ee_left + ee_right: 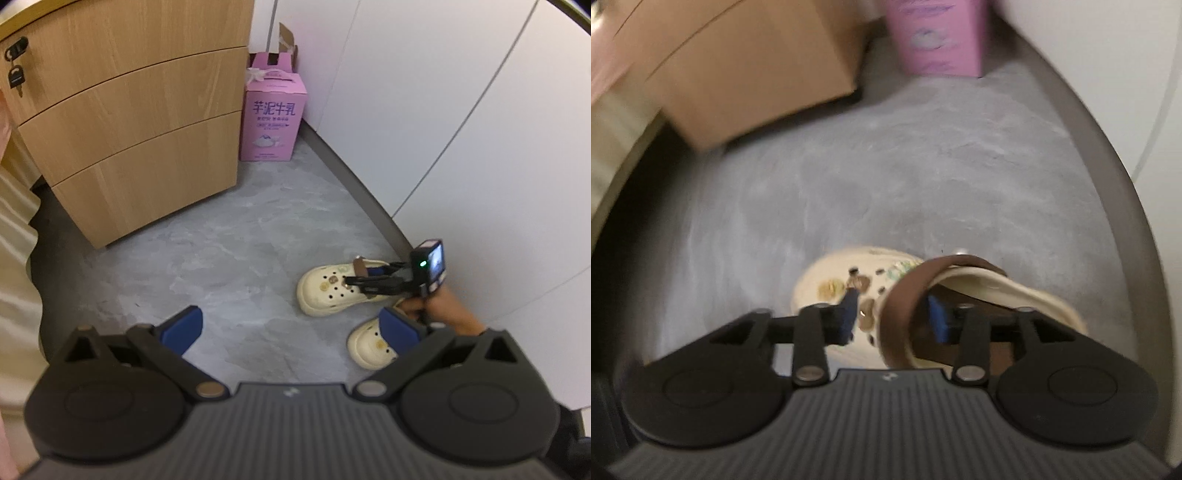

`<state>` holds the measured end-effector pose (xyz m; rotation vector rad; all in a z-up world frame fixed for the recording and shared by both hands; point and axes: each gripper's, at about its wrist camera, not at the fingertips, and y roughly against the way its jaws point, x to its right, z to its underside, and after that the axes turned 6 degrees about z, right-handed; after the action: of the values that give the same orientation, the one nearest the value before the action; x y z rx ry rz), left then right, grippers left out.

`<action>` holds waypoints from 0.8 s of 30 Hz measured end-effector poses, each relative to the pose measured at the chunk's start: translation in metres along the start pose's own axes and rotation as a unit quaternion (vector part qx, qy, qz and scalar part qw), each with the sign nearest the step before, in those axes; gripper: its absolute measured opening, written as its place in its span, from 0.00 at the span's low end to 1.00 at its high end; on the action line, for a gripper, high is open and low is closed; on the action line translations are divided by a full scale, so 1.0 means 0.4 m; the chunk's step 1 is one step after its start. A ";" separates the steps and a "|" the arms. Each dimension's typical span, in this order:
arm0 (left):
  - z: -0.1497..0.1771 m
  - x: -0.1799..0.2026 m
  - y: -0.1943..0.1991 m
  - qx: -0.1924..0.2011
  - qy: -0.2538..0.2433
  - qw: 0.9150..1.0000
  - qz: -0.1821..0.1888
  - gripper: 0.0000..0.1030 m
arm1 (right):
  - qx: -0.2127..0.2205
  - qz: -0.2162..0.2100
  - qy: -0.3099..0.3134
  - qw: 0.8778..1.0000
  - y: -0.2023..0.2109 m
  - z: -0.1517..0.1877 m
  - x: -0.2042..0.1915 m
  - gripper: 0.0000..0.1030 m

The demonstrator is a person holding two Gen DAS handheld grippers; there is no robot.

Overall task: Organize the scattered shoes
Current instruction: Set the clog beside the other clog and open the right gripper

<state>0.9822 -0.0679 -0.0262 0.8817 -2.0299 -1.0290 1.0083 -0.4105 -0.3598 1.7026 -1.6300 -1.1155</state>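
Clogs cream, matt, look like moulded foam-plastic; strap brown, possibly leather, view blurred. Drawer unit wood-grain laminate, smooth. Carton pink printed cardboard. Floor grey, matt, stone-like.

Grey floor, wood drawer cab., white walls

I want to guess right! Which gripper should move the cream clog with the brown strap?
Right. The right gripper already has its jaws around the clog at the brown strap. The left gripper hangs open over bare floor.
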 end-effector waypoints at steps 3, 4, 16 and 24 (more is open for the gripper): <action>0.006 0.015 -0.005 -0.004 -0.009 1.000 0.002 1.00 | 0.041 0.060 -0.040 0.997 -0.021 0.037 -0.058 0.84; 0.009 0.019 -0.006 -0.005 -0.010 1.000 0.002 1.00 | 0.052 0.080 -0.038 0.995 -0.029 0.047 -0.078 0.86; 0.007 -0.012 -0.020 -0.006 0.006 1.000 -0.004 1.00 | 0.169 0.271 -0.011 0.947 -0.100 0.158 -0.270 1.00; -0.001 -0.034 -0.021 -0.004 0.021 1.000 -0.006 1.00 | 0.171 0.233 -0.101 0.952 -0.054 0.174 -0.196 0.83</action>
<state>0.9921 -0.0610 -0.0369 0.9062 -1.9865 -1.0157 0.9670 -0.3197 -0.3981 1.3076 -2.3134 -0.8261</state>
